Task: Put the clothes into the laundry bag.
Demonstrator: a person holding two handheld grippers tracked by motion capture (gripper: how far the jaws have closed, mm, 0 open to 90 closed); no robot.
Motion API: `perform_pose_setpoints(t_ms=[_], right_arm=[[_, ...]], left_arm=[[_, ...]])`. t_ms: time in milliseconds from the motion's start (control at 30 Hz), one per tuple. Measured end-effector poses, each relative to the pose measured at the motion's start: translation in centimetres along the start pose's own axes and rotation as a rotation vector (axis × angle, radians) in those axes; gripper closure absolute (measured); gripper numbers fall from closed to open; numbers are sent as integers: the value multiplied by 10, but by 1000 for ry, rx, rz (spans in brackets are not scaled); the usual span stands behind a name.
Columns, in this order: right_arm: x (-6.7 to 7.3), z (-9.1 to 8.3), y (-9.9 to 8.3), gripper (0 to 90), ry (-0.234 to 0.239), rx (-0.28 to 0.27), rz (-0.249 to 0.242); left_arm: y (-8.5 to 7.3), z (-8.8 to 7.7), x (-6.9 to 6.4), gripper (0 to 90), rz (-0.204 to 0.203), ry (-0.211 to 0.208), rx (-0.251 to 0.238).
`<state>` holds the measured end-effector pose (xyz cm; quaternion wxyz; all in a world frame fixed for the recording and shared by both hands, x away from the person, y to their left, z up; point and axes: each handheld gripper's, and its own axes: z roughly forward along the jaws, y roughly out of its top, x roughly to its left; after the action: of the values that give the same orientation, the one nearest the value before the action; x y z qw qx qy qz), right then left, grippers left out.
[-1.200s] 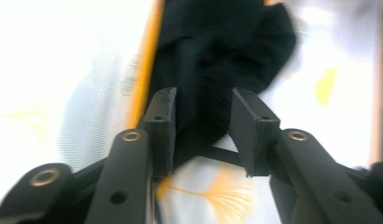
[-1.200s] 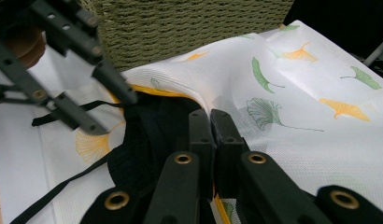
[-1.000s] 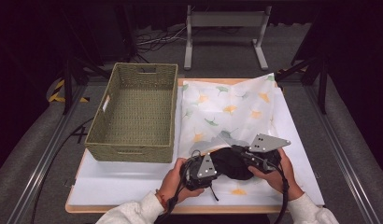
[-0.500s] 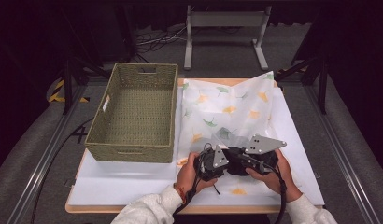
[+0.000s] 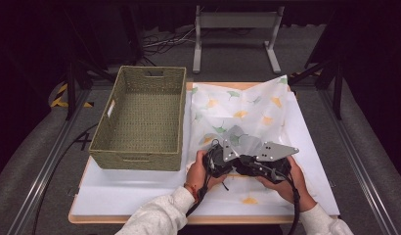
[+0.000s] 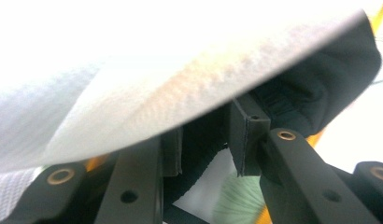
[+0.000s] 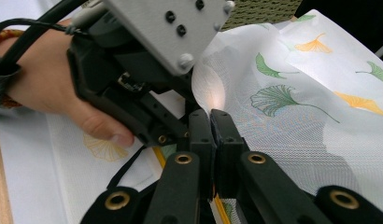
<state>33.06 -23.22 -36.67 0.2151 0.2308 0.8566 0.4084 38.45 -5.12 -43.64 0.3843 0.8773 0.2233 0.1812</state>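
White cloth (image 5: 247,110) printed with green and yellow leaves; olive woven basket (image 5: 144,115).

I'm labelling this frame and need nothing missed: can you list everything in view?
Woven green rectangular basket: one, olive, left on the board, nothing inside.
Sheer white mesh bag with ginkgo-leaf print: one, white with green and yellow leaves, right of the basket, near edge lifted.
Black fabric item: one, under the lifted mesh.
White board: one, covering the table.
Left gripper: black, jaws apart around the black fabric.
Right gripper: black, pinching the mesh.
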Motion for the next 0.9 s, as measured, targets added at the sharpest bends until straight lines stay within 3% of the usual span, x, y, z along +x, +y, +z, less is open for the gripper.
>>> perform_pose_setpoints(t_ms=[133,300,367,533,600,700,900], right_arm=[[0,1,0,889,3,3,0],[-2,0,-1,889,-2,2,6],[-2,0,-1,889,-3,0,10],[-3,-1,-2,890,-6,-4,16],[-3,0,-2,890,-6,-4,19],[-3,0,-1,890,-10,-5,16],[-3,0,-1,889,-10,-6,21]], left_arm=[[1,1,2,702,-3,6,1],[-1,-3,4,735,-30,-37,-11],[-1,-5,4,743,-22,-44,-10],[-6,-20,4,898,9,-102,-25],[-8,-24,3,899,5,-114,-35],[-9,-33,-2,898,8,-126,-60],[-4,-39,-26,867,54,-198,-111]])
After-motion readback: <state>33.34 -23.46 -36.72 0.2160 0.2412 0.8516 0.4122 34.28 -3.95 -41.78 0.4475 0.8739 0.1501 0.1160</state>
